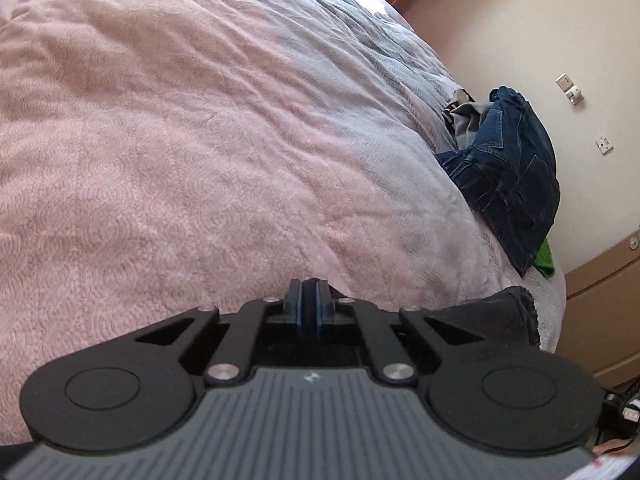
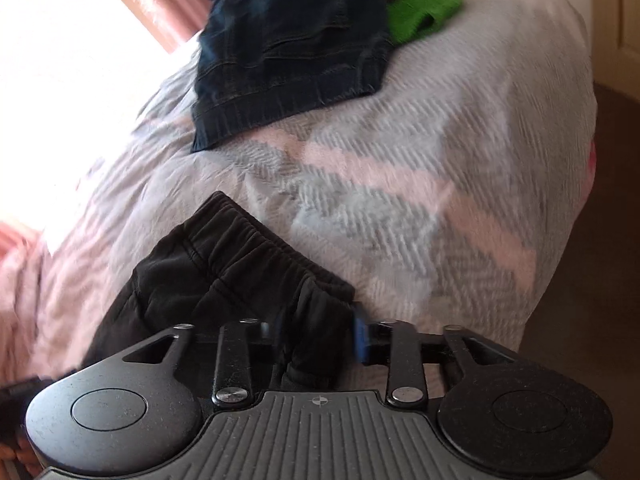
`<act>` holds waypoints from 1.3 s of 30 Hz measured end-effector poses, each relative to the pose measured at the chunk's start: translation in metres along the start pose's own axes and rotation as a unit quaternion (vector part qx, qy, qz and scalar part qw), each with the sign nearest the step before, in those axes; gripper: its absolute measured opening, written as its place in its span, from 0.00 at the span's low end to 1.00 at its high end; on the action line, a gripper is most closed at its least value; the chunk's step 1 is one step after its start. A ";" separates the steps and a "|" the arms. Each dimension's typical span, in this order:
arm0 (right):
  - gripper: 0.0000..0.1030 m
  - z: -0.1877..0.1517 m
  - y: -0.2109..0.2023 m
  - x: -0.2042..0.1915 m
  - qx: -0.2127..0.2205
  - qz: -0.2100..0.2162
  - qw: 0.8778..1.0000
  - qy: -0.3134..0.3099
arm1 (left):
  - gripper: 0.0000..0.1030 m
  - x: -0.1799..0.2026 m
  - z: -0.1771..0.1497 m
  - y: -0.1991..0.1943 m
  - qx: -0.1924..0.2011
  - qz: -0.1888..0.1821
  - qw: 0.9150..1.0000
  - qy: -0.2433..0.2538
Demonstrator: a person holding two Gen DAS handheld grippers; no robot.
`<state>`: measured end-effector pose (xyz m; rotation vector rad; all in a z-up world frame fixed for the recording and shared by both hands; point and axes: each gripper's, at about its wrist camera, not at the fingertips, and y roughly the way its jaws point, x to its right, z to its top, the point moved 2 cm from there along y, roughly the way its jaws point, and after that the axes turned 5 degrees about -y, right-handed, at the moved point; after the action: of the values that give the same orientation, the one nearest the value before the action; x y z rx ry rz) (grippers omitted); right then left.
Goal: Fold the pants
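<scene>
Two claws, one pair of black pants to fold. My right claw (image 2: 316, 338) straddles the pants (image 2: 224, 272) near their elastic waistband; cloth bunches between the fingers, but the left finger is hidden behind it, so I cannot tell whether the blue pad (image 2: 362, 336) on the right presses the fabric or only stands just beside it. The right wrist view is motion-blurred.

My left claw (image 1: 309, 300) is pinched together, blue pads touching, nothing between them, above the pink bedspread (image 1: 160, 140). In the left wrist view only a dark corner of the pants (image 1: 496, 316) shows, partly hidden behind my claw's frame, near the bed's edge.

Count on the bed: one black pair, one folded pair of blue jeans (image 2: 288, 44), one green garment (image 2: 424, 8) just beside the jeans, mostly covered in the left view (image 1: 545, 258). The left view alone shows a grey-patterned item (image 1: 466, 114) behind the jeans, too crumpled to identify, and two wall fittings (image 1: 570, 88).
</scene>
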<state>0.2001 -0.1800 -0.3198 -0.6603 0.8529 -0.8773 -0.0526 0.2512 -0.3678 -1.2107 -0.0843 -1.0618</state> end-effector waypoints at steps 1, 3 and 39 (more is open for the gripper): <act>0.38 0.007 -0.007 -0.005 0.009 -0.011 1.000 -0.022 | 0.09 0.001 0.003 -0.002 0.001 -0.005 1.000 -0.002; 0.47 0.024 -0.022 -0.014 0.050 -0.009 0.997 -0.062 | 0.10 0.001 0.008 -0.005 0.003 -0.012 1.000 -0.006; 0.33 -0.010 -0.014 -0.131 0.056 -0.028 0.951 -0.302 | 0.15 -0.031 -0.042 -0.124 0.094 0.123 0.986 0.055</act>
<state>0.1385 -0.0762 -0.2669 -0.7976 0.2329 -0.7078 -0.1754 0.2419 -0.3139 -0.9632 0.0483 -0.8805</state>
